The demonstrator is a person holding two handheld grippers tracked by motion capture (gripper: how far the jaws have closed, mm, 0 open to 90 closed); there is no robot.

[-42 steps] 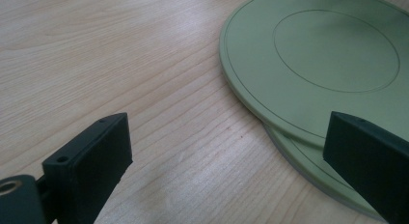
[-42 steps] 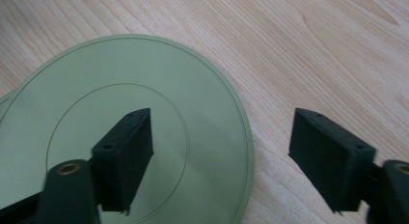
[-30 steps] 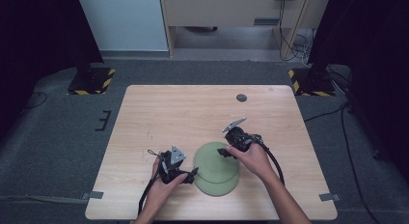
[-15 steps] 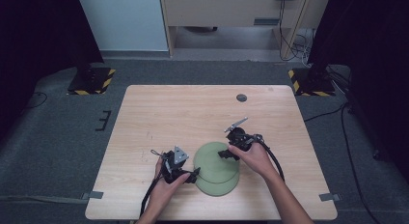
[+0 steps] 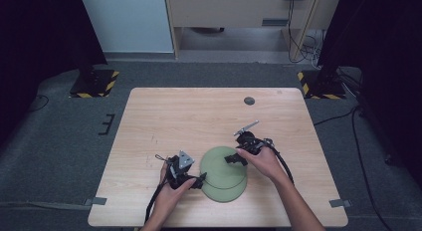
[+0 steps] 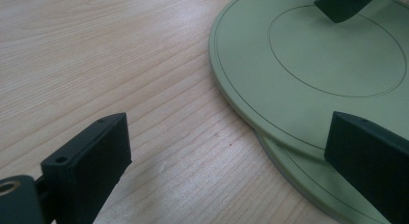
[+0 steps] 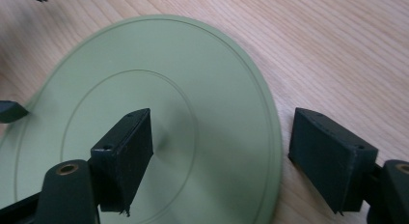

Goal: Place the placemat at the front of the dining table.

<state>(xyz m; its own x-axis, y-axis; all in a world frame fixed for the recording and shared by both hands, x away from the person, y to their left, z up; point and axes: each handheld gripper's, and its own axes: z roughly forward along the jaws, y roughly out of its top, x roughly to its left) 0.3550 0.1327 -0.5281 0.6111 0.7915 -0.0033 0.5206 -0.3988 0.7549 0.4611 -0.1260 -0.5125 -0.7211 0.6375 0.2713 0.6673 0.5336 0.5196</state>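
Right gripper [image 5: 233, 159] fingers just spread off top plate [image 5: 219, 166]; left gripper [image 5: 199, 181] fingers spread.

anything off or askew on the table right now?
Yes: the two green plates aren't squared up. The top plate sits shifted up and left on the lower plate, leaving a crescent of the lower one exposed at the near edge. The right tool has just been opening, one jaw over the top plate's rim. No spills or damage visible.

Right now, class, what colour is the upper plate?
Pale green upper plate, clearest in the left gripper view.
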